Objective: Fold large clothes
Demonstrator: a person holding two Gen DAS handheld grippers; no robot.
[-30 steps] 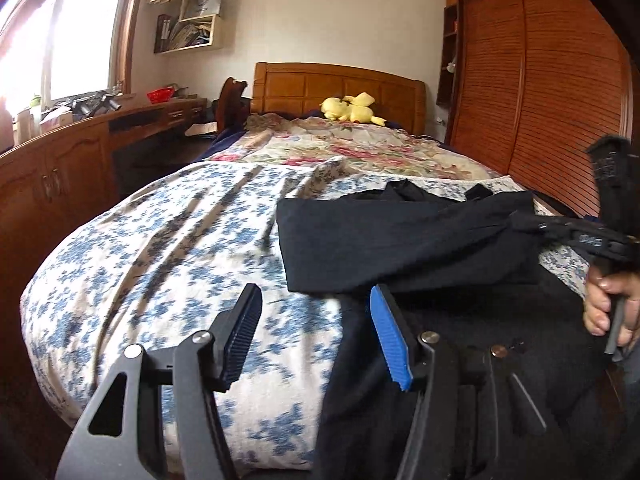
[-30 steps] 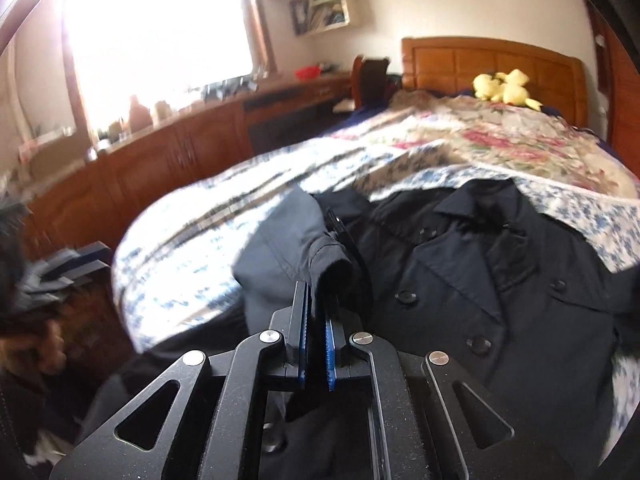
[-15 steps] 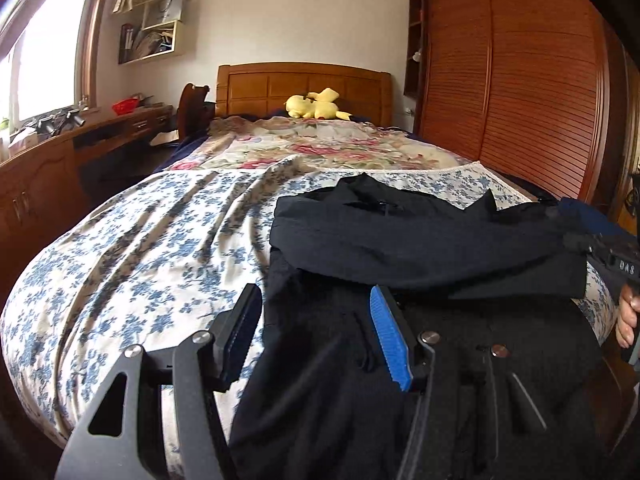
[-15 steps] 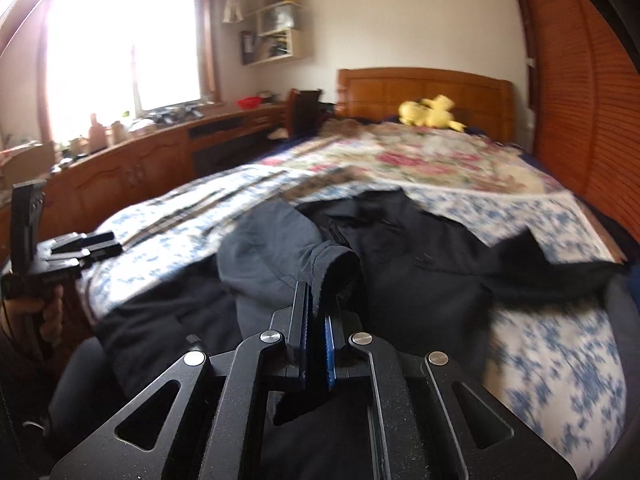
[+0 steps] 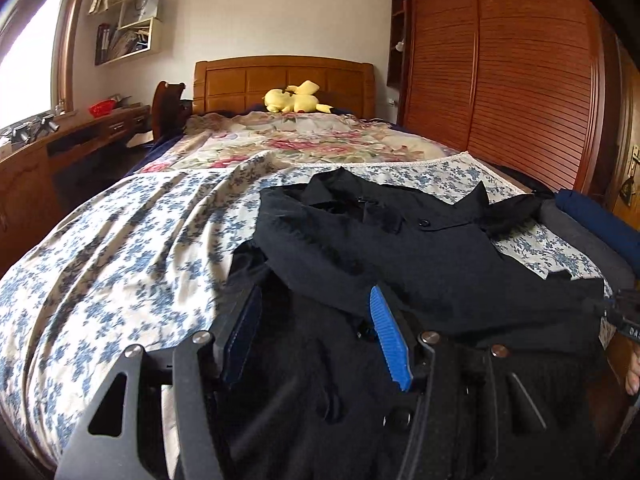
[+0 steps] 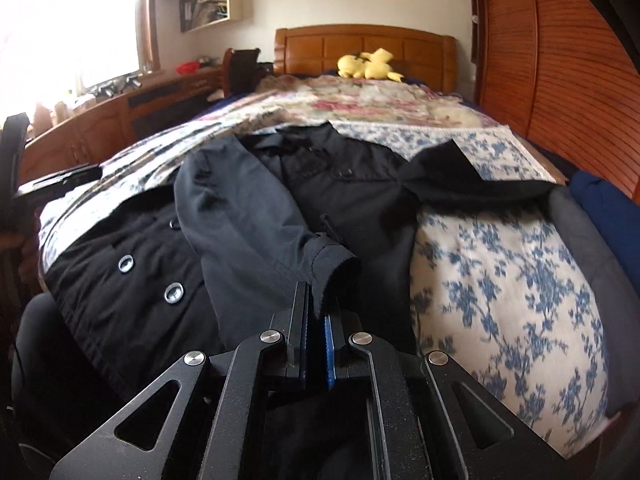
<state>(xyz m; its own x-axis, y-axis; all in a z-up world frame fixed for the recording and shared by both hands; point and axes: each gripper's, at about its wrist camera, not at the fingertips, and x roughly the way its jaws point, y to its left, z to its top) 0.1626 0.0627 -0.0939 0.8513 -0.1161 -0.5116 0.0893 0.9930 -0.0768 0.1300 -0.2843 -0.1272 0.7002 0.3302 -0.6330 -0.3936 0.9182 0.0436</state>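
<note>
The left hand-held gripper (image 5: 314, 338) hangs with jaws wide apart over a black coat (image 5: 420, 264) spread on the bed (image 5: 120, 240), one sleeve (image 5: 400, 276) folded across toward the right. A yellow plush toy (image 5: 296, 98) lies far off by the headboard (image 5: 280, 80).

coat (image 6: 120, 280): black, buttoned, spread flat, lower centre of frame
sleeve (image 6: 256, 216): folded across the front, cuff at centre

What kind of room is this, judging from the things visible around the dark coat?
Most likely a home bedroom. The coat lies on a bed with a wooden headboard and a yellow plush toy; louvred wardrobe doors stand along one side.
</note>
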